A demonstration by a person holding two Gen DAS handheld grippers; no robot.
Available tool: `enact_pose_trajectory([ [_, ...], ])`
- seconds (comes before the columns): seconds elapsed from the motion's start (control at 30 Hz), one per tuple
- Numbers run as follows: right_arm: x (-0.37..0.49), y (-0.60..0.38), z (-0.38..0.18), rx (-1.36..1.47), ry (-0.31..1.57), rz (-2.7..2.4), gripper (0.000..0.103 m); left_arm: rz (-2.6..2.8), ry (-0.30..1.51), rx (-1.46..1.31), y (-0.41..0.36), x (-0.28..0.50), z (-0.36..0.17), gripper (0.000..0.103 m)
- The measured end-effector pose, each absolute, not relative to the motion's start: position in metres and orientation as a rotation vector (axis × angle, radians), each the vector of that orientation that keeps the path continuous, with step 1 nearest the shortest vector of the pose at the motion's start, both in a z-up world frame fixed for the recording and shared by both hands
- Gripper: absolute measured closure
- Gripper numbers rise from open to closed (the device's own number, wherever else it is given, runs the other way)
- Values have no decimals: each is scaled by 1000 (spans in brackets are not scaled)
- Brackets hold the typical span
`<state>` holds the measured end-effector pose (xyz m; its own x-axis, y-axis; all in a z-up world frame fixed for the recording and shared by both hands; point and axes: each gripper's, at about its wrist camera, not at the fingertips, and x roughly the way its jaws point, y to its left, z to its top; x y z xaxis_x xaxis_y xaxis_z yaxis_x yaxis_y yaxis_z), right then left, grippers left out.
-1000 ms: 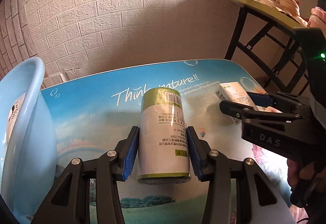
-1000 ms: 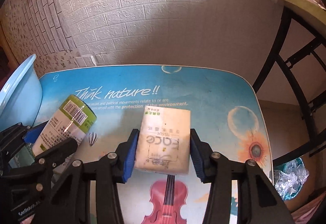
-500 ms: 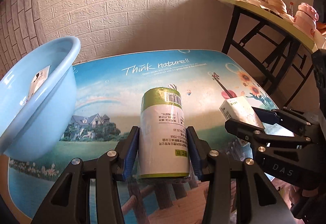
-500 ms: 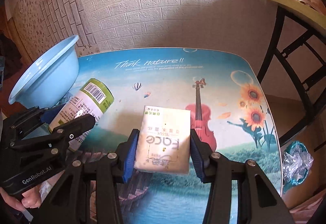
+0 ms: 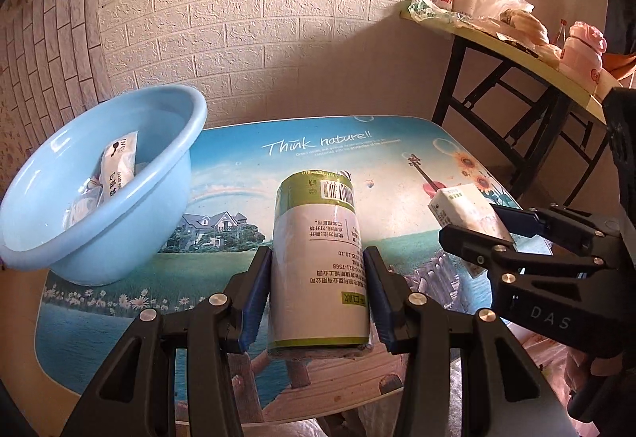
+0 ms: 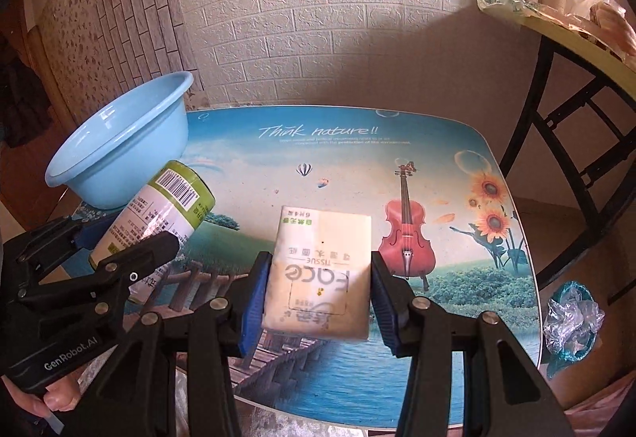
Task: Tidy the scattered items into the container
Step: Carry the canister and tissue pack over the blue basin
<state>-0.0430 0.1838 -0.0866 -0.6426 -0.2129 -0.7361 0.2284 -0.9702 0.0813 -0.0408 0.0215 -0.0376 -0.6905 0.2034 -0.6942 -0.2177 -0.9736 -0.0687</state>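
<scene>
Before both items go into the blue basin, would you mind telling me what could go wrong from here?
1. The left claw grips the green-topped canister near its base, so the long free end could tilt or slip.
2. The right claw holds the soft tissue pack; it may deform and slide out.
3. The blue basin sits at the table corner and already holds packets; a nudge might push it off.

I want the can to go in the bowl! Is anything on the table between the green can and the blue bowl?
No, only bare printed table lies between the green can and the blue bowl, seen in the left wrist view.
</scene>
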Motion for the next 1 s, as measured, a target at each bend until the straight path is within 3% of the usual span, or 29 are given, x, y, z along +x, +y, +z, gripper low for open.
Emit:
enact_pose_trajectory([
  [1.0, -61, 157, -26, 1018, 112, -2695, 54, 2779, 61, -924, -3, -40, 28, 59],
])
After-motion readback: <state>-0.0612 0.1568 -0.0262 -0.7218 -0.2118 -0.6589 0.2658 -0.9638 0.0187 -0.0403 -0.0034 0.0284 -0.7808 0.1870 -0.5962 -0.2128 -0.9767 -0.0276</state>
